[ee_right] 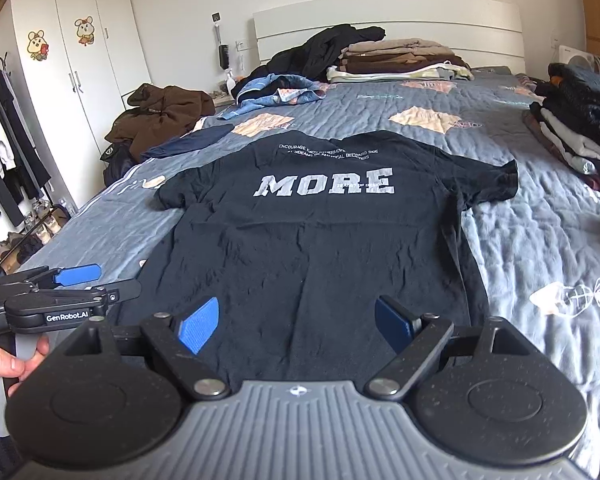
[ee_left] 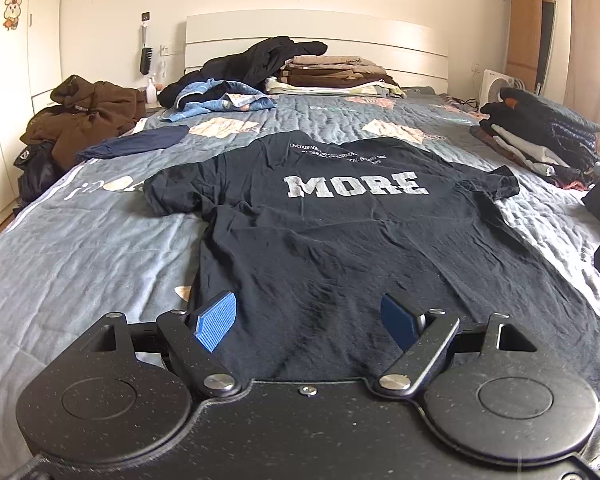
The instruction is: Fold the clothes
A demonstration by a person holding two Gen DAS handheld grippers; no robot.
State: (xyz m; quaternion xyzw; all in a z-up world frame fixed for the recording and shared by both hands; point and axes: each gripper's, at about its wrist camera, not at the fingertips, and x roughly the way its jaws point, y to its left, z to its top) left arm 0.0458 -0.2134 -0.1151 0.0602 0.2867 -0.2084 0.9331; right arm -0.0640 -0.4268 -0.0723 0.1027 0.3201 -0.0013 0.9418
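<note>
The black T-shirt lay flat, running lengthwise straight ahead of both gaping, empty hand-held grippers, left and right, its hem probably nearest.

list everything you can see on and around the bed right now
black cotton t-shirt printed MORE: one, black with grey letters, spread flat mid-bed
quilted bedspread: one, blue-grey with peach patches, covering the bed
folded brown and beige stack: one, by the white headboard
loose black garment heap: one, left of that stack
crumpled blue patterned cloth: one, in front of the heap
navy garment: one, left edge of bed
brown hooded jacket pile: one, off the bed's left side
dark folded stack: one, right edge
white wardrobe: one, two cartoon stickers, left wall
hanging clothes rack: one, far left
left gripper: blue pads, open over the hem
right gripper: blue pads, open over the hem
hand: one, holding the left gripper's handle
</note>
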